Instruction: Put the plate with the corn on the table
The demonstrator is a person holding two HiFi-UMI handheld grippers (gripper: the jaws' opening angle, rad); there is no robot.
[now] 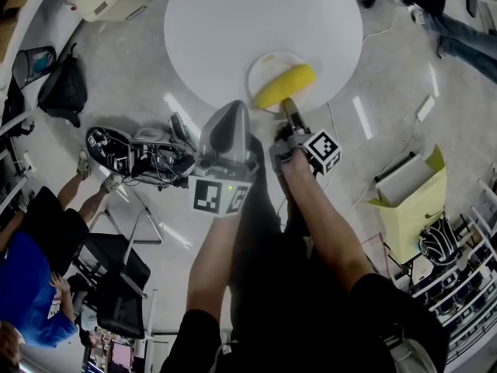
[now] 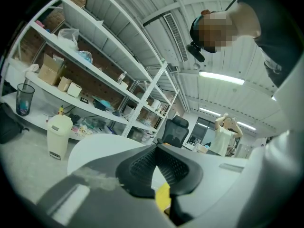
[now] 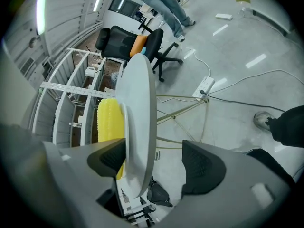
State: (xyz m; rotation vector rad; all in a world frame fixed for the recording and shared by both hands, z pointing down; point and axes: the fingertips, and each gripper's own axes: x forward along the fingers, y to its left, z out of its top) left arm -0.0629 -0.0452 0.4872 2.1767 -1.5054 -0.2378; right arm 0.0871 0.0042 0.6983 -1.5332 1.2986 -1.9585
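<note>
The grey floor (image 1: pixel 388 130) fills most of the head view, and on it stands a round white desk (image 1: pixel 264 29). In the left gripper view a long metal shelf rack (image 2: pixel 95 70) runs along the wall behind the desk (image 2: pixel 95 148), with a white bin (image 2: pixel 59 137) on the floor below it.

The person holds both grippers out toward the near rim of the desk. The left gripper (image 1: pixel 237 109) is held just before the rim, left of the plate, and touches nothing. Its fingers are together at the tips, with nothing between them. The right gripper (image 1: pixel 287 107) reaches the plate from the near side. Its fingers are wide apart. One finger lies over the plate's rim just beside the corn; if it touches I cannot tell. The other finger is below the desk's edge (image 3: pixel 140 80), clear of it.

The white plate (image 1: pixel 268 64) lies flat on the desk, right at the near rim. The yellow corn (image 1: pixel 286 86) lies across the plate on its near half.
</note>
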